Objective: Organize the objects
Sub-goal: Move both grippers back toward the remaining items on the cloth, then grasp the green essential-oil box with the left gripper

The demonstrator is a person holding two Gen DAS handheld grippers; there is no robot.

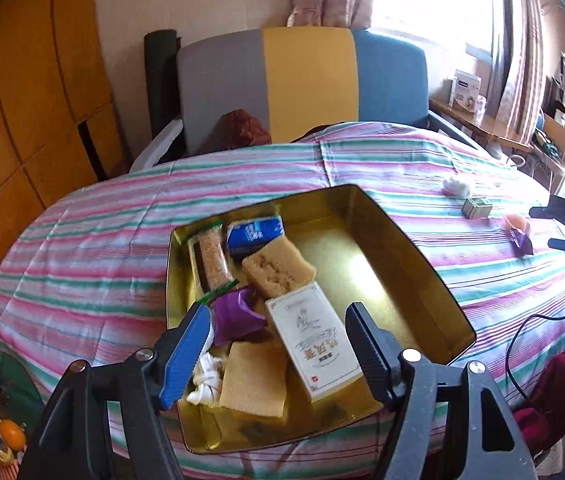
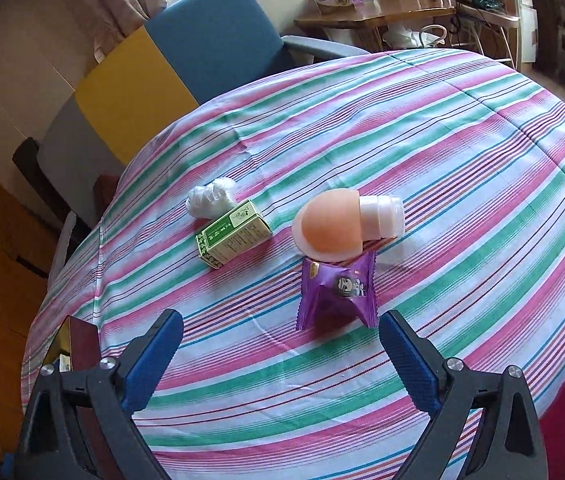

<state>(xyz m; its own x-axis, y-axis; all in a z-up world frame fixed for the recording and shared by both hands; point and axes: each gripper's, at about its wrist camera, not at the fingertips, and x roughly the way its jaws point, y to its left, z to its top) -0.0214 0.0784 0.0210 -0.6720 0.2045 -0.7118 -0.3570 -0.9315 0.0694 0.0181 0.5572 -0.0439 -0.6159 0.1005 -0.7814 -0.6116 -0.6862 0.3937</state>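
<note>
Left gripper (image 1: 280,344): jaws apart, empty, over gold tin (image 1: 422,256) holding white box (image 1: 312,344), sponges, blue pack (image 1: 254,232), snack bar. Right gripper (image 2: 280,354): jaws wide, gripping nothing, above striped cloth (image 2: 442,160); purple packet (image 2: 336,294) at 12 o'clock, peach bottle (image 2: 334,222) beyond, green box (image 2: 232,234) at 11 o'clock, white wad (image 2: 210,198) behind

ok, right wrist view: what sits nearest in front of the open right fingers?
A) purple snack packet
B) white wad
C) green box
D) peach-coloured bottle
A: the purple snack packet lies on the striped cloth just ahead of the right gripper, with the peach-coloured bottle behind it and the green box and white wad farther off to the left.
</note>
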